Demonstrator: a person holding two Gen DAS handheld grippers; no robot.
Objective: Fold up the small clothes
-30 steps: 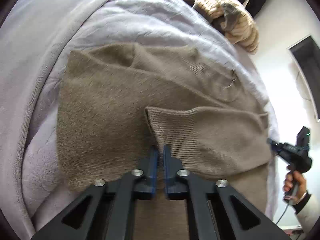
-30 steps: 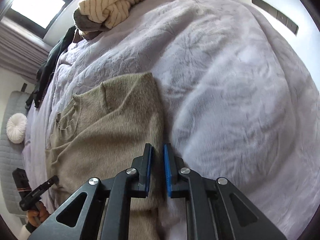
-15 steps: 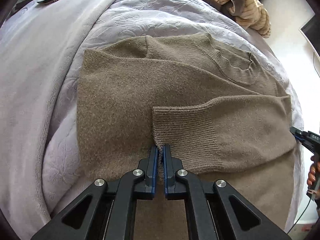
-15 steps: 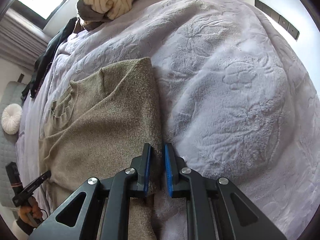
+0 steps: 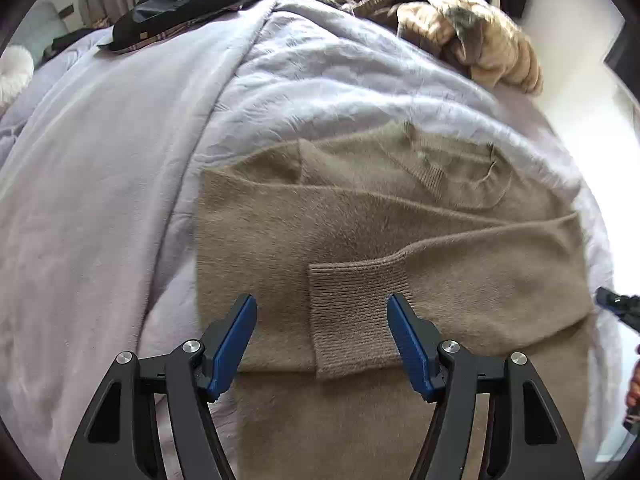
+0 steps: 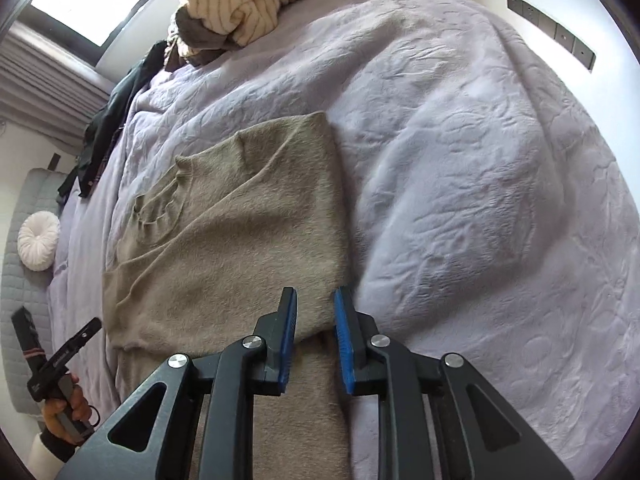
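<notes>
both your grippers hang above the brown sweater on the bed, and neither one grips it.

the lilac bedspread (image 6: 460, 160) covers the whole bed; the brown sweater (image 5: 360, 232) lies flat on it, one sleeve folded across the body, with the ribbed cuff (image 5: 352, 316) near you. your left gripper (image 5: 322, 340) has just been opening, its jaws stand wide on each side of the cuff, not pressing it. your right gripper (image 6: 316, 338) has just been opening a little; the sweater's right edge shows in the narrow gap, not clamped.
</notes>
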